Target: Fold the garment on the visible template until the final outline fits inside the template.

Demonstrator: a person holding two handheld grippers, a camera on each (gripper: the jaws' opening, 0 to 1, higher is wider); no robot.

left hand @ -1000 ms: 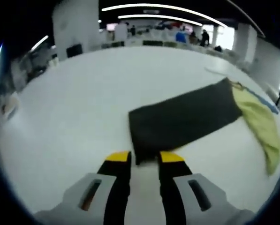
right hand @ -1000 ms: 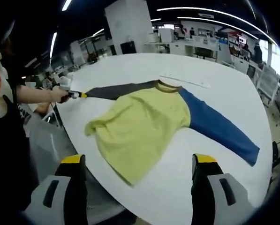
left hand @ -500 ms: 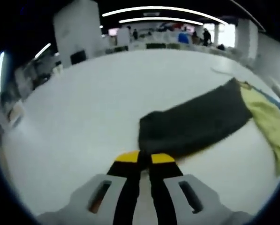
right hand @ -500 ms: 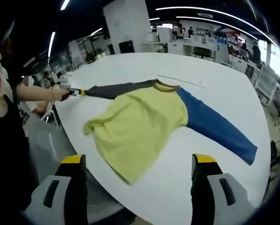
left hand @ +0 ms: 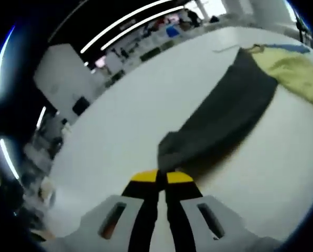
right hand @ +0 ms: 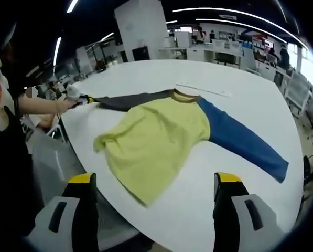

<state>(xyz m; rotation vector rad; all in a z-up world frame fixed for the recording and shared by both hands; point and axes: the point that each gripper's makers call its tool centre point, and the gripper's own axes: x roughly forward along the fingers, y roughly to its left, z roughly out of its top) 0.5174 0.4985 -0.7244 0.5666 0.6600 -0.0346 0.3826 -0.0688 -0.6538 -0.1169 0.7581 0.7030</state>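
Garment (right hand: 156,142): a long-sleeved shirt with a yellow body lying flat on the white counter (right hand: 240,79). At left, its grey sleeve (right hand: 130,100) stretches toward the counter edge, where the left hand-held gripper (right hand: 84,98), gripped by a person's hand (right hand: 67,103), meets the cuff. In the left gripper view, that hand-held gripper (left hand: 160,177) has its jaws pressed together on the cuff end of the grey sleeve (left hand: 219,118). At right, the blue sleeve (right hand: 243,144) extends outward flat. The right hand-held gripper (right hand: 155,181) hovers near the hem with its jaws spread wide, holding nothing.
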